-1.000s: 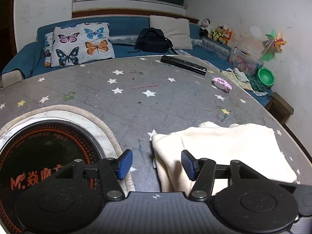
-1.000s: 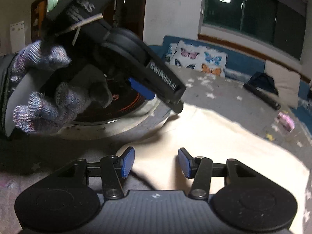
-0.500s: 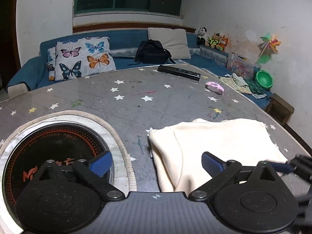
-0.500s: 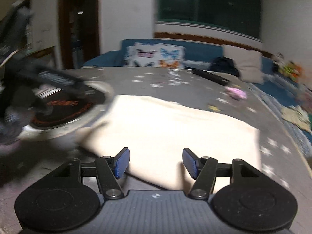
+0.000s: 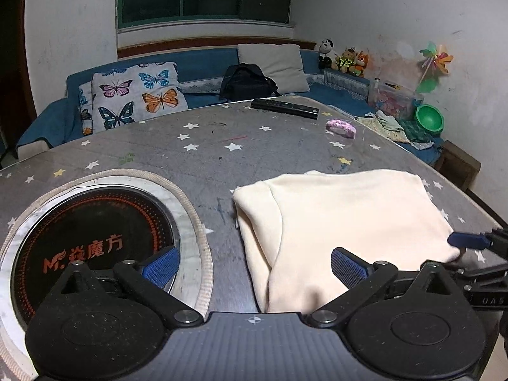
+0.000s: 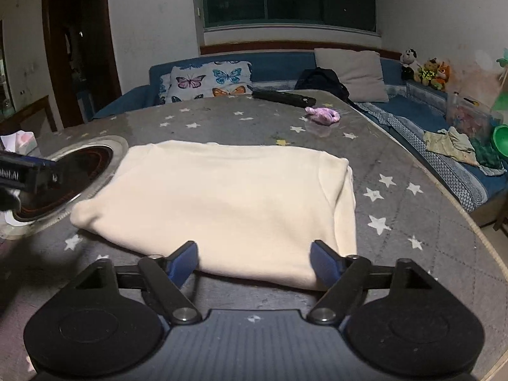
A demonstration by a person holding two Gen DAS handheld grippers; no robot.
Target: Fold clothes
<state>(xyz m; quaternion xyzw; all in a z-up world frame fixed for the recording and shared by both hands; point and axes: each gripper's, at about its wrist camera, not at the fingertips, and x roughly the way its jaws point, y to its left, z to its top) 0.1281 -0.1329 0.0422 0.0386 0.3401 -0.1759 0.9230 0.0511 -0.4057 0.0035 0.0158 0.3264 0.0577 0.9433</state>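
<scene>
A folded cream garment (image 5: 343, 219) lies flat on the grey star-patterned table (image 5: 197, 158); it also shows in the right wrist view (image 6: 228, 197). My left gripper (image 5: 252, 268) is open wide and empty, at the garment's near left corner, one finger over the hotplate and one over the cloth. My right gripper (image 6: 254, 262) is open and empty, its jaws spread just before the garment's near edge. The right gripper's blue fingertip (image 5: 466, 240) shows at the right edge of the left wrist view, beside the garment's corner.
A round black hotplate (image 5: 89, 238) is set into the table left of the garment. A black remote (image 5: 284, 108) and a pink-purple small object (image 5: 342, 126) lie at the far side. A blue sofa with a butterfly cushion (image 5: 133, 101) stands behind. The table edge (image 6: 444, 184) runs on the right.
Both grippers opened wider and drew back from the garment. The right gripper swung round to face the garment's long edge; the garment now lies flat and released.
</scene>
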